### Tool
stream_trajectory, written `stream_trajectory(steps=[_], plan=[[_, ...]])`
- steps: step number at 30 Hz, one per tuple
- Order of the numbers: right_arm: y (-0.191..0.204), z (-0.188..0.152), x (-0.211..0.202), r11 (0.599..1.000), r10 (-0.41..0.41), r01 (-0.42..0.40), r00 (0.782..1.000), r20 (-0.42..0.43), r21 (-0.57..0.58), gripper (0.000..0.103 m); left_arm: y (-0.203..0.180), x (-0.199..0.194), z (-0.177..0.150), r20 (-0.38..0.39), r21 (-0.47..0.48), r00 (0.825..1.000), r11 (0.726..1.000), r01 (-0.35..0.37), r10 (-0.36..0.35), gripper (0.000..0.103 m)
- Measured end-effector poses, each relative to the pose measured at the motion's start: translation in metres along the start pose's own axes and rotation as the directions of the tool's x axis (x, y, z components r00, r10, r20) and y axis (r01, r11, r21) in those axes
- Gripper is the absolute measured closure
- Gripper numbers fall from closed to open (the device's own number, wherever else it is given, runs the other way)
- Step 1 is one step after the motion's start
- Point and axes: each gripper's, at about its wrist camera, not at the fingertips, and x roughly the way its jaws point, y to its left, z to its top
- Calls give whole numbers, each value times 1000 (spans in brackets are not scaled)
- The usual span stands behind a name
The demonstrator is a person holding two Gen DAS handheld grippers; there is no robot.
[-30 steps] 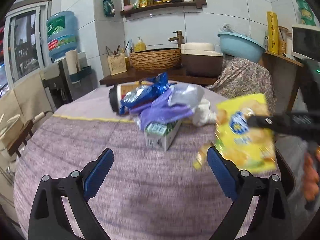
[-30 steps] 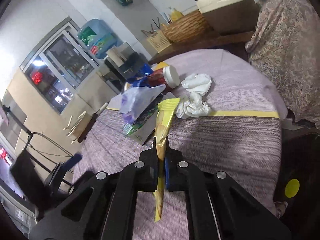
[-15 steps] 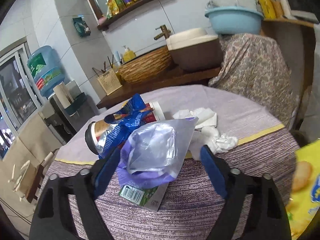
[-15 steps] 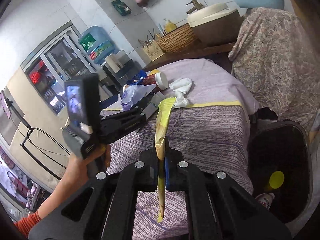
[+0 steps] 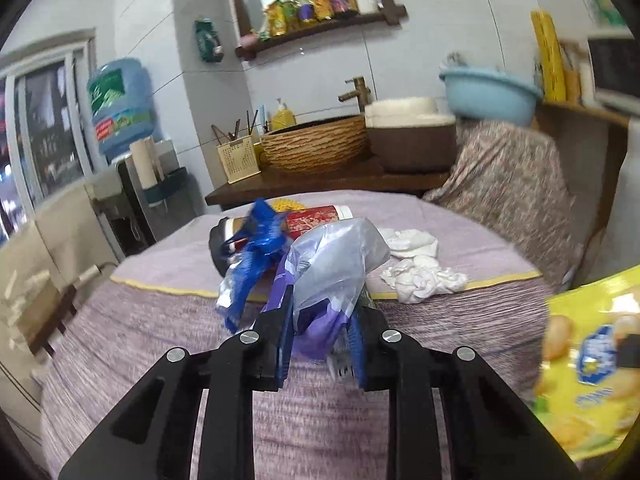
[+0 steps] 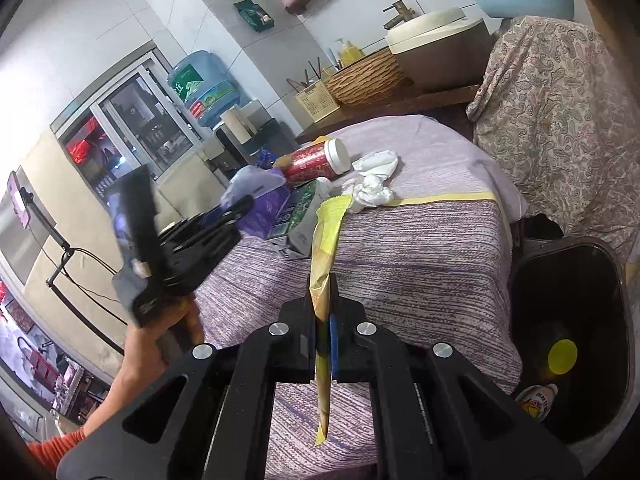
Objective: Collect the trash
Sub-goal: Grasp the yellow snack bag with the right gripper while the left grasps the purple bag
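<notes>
Left tool [image 5: 320, 322]: we have it clenched on the purple-and-silver wrapper [image 5: 338, 264], both pads pinching its lower end, at the near edge of the trash pile on the worktop [image 5: 160, 320]. We can't tell if the wrapper is lifted clear of the pile.

Right tool [image 6: 325, 320]: we have it clenched on the yellow chip bag [image 6: 326, 240], held edge-on and roughly upright, off the front-right side of the worktop. In the left wrist view the same bag [image 5: 592, 364] shows face-on at the right edge of frame.

Still on the worktop:
- blue foil wrapper [image 5: 256, 256], just left of the purple one, touching it
- red can with white lid [image 6: 316, 162], lying on its side behind the pile
- green-and-white carton [image 6: 296, 216], under or beside the purple wrapper, near the chip bag's top edge
- two crumpled white tissues [image 5: 420, 276], right of the pile, near the yellow stripe on the cloth

Black bin [image 6: 568, 288] sits on the floor to the right of the worktop, below the right tool's level. Inside we see a yellow round item [image 6: 562, 352] and a small bottle [image 6: 536, 398].

The left tool [image 6: 216, 224] and the hand [image 6: 160, 332] holding it show in the right wrist view, reaching into the pile from the left.
</notes>
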Motion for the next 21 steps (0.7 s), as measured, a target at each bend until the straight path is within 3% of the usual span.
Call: stream_trajectory(steps=[6,12,17,21], plan=[[14,-6,-3,999,32,-31,999,14,-27,97,34,-68,-15,81,-133,994,988,84,-74,80],[29,-16,-6,996,55,-52,998,38,-65,98,43,-116,-30,123,-200,982,966,163,-140,80],[36,-27,-17,995,47,-39,995,84,-92,98,24,-143,-37,159,-211,966,949,235,-204,80],[29,-31,-39,995,-11,25,989,146,-94,98,-10,-147,-36,178,-173,950,942,288,-258,80]])
